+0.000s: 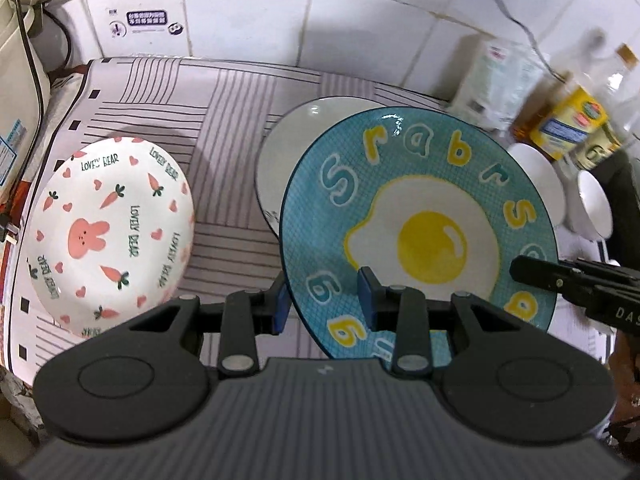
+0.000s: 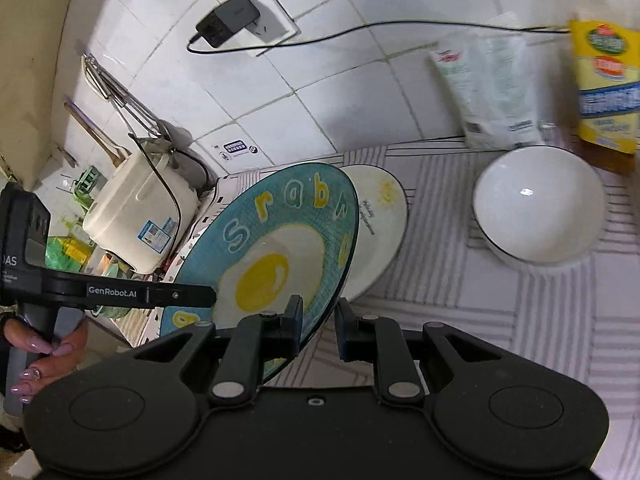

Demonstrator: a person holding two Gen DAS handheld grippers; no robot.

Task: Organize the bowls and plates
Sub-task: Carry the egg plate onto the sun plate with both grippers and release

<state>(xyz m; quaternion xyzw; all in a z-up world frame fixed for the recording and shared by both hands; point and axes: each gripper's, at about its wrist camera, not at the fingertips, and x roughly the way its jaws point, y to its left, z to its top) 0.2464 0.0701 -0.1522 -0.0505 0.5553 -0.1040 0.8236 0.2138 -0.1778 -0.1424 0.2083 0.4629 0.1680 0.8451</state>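
Observation:
A blue plate with a fried-egg picture (image 1: 420,224) is held tilted above the striped cloth. My left gripper (image 1: 326,300) straddles its near rim, jaws close on the edge. In the right wrist view the same blue plate (image 2: 276,248) has my right gripper (image 2: 318,324) around its lower edge, with a small gap at the right finger. A white plate (image 1: 280,152) lies under and behind it; it shows in the right wrist view (image 2: 380,232) too. A bunny-and-carrot plate (image 1: 108,232) lies at left. A white bowl (image 2: 538,204) sits at right.
A striped cloth (image 1: 224,112) covers the counter against a tiled wall. Bottles and a packet (image 1: 568,120) stand at the back right, with white bowls (image 1: 540,184) beside them. A cream rice cooker (image 2: 140,216) and hanging utensils are at far left.

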